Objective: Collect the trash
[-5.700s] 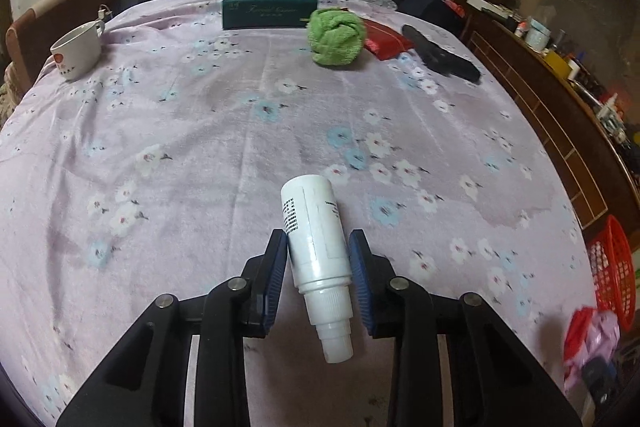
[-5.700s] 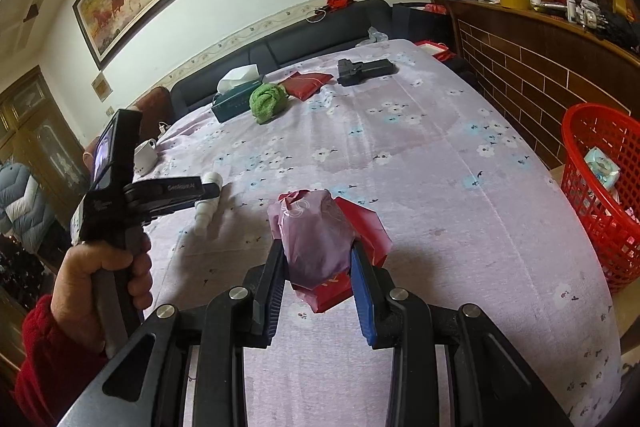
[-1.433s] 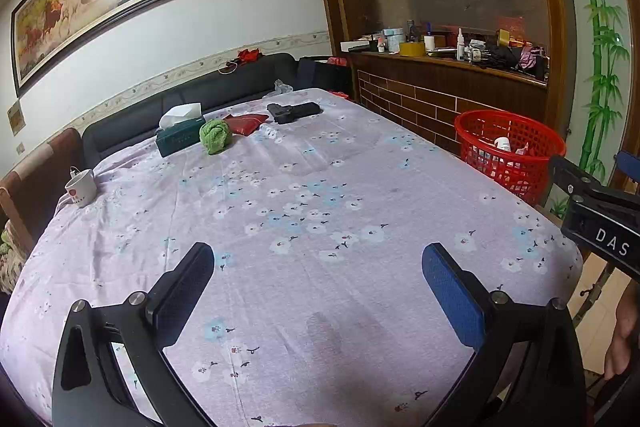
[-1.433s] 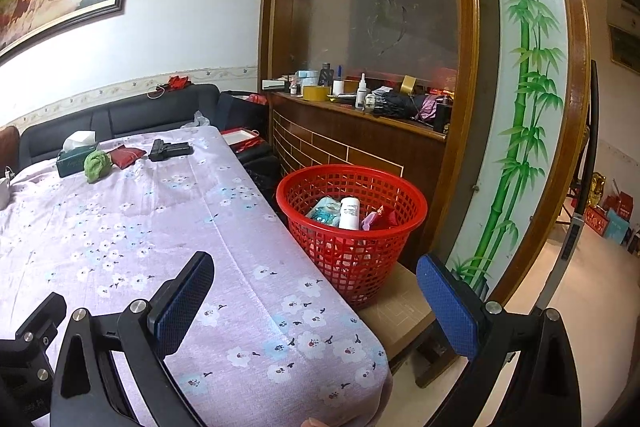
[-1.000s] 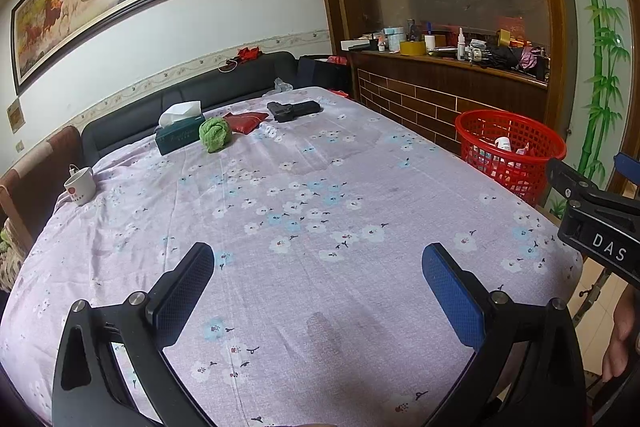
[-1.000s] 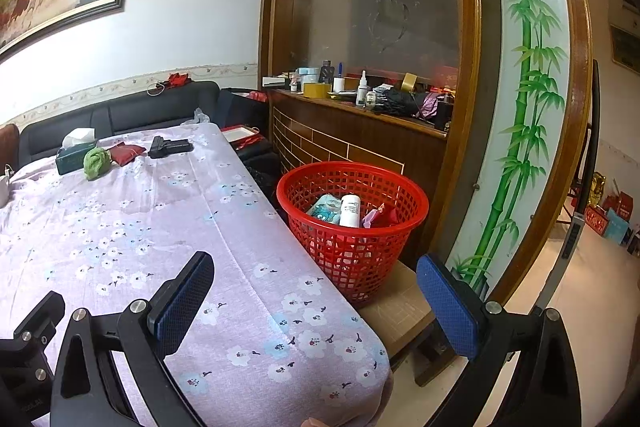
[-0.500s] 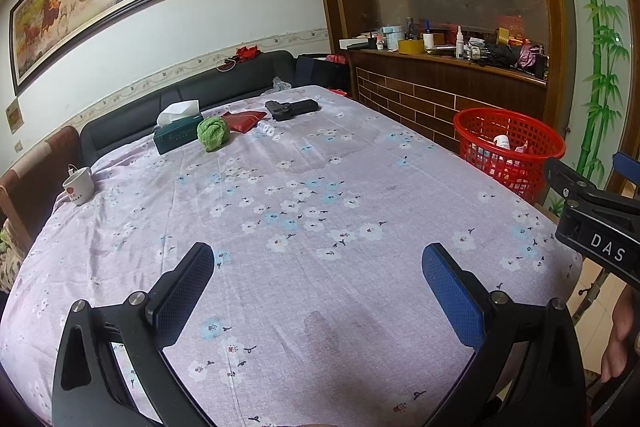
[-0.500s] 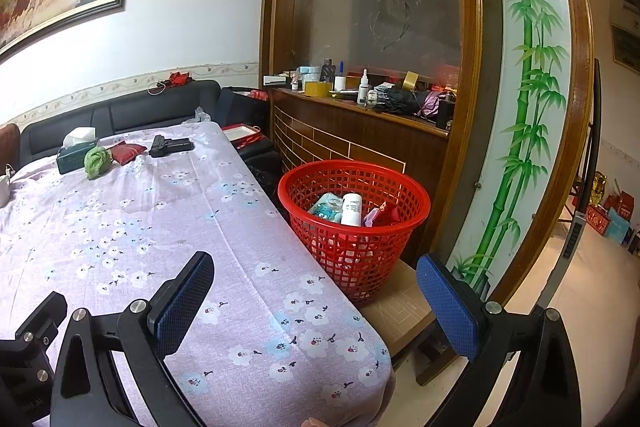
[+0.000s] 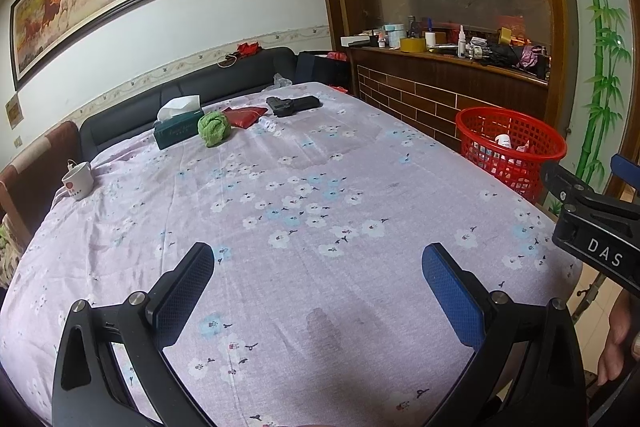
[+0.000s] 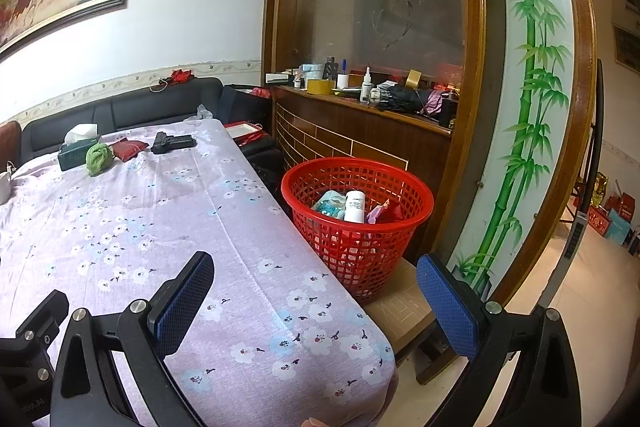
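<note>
Basket [image 10: 357,251] right of table [image 10: 168,227] (bottle [image 10: 354,205] inside)

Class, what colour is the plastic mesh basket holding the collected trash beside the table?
The plastic mesh basket is red, clearest in the right wrist view.

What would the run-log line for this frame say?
left gripper: open, empty | right gripper: open, empty | white bottle: in red basket | phase: trash dropped

White letters "DAS" stand on the black body of the right claw [image 9: 600,227], right edge of the left-wrist frame. Other print is illegible.
</note>
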`<state>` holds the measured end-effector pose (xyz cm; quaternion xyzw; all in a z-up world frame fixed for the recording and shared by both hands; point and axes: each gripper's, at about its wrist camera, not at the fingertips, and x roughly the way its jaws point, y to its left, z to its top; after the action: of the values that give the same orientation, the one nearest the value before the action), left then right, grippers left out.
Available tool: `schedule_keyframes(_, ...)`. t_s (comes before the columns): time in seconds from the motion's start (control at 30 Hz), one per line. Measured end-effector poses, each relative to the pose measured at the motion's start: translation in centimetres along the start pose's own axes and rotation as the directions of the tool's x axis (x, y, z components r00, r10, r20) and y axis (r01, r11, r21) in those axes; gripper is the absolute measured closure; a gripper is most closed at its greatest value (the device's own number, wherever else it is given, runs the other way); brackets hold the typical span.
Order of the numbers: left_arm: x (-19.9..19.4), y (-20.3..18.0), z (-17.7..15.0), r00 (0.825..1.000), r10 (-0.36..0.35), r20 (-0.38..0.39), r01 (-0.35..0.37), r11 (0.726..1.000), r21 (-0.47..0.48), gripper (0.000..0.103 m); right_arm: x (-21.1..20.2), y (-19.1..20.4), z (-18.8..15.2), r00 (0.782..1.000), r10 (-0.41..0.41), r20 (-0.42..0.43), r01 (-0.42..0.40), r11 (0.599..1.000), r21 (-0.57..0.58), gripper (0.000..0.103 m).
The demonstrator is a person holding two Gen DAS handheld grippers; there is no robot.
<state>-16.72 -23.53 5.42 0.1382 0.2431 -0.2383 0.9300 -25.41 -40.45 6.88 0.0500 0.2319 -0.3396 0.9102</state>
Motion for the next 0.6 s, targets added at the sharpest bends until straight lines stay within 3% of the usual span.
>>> schedule_keyframes(0.2, 0.4, 3.9, -0.1, 0.998, 0.051, -0.045, -0.054, 0.995, -0.079, 0.0, 0.6, 1.2, 0.4, 0.999, 0.035, -0.021, -0.035, 0.999, -0.024, 0.001)
schedule_keyframes(0.33, 0.8, 9.8, -0.6, 0.982, 0.148, -0.12, -0.167, 0.971, -0.17, 0.0, 1.9, 3.8, 1.2, 0.988, 0.125, -0.09, -0.13, 0.99, -0.047, 0.001)
schedule_keyframes(0.4, 1.7, 12.4, -1.1, 0.962, 0.189, -0.196, -0.225, 0.957, -0.18, 0.0, 2.7, 6.1, 1.5, 0.973, 0.187, -0.136, -0.197, 0.978, -0.071, 0.001)
schedule_keyframes(0.5, 3.5, 17.1, -2.8, 0.918, 0.214, -0.334, -0.298, 0.928, -0.222, 0.0, 3.6, 10.9, 1.5, 0.938, 0.271, -0.215, -0.303, 0.943, -0.135, 0.001)
schedule_keyframes(0.57, 4.0, 18.9, -3.7, 0.905, 0.197, -0.378, -0.306, 0.918, -0.252, 0.0, 3.9, 13.8, 1.4, 0.915, 0.318, -0.249, -0.363, 0.917, -0.164, 0.001)
schedule_keyframes(0.6, 4.2, 19.8, -4.1, 0.903, 0.185, -0.388, -0.303, 0.915, -0.268, 0.0, 4.5, 15.9, 1.4, 0.892, 0.345, -0.293, -0.406, 0.896, -0.18, 0.001)
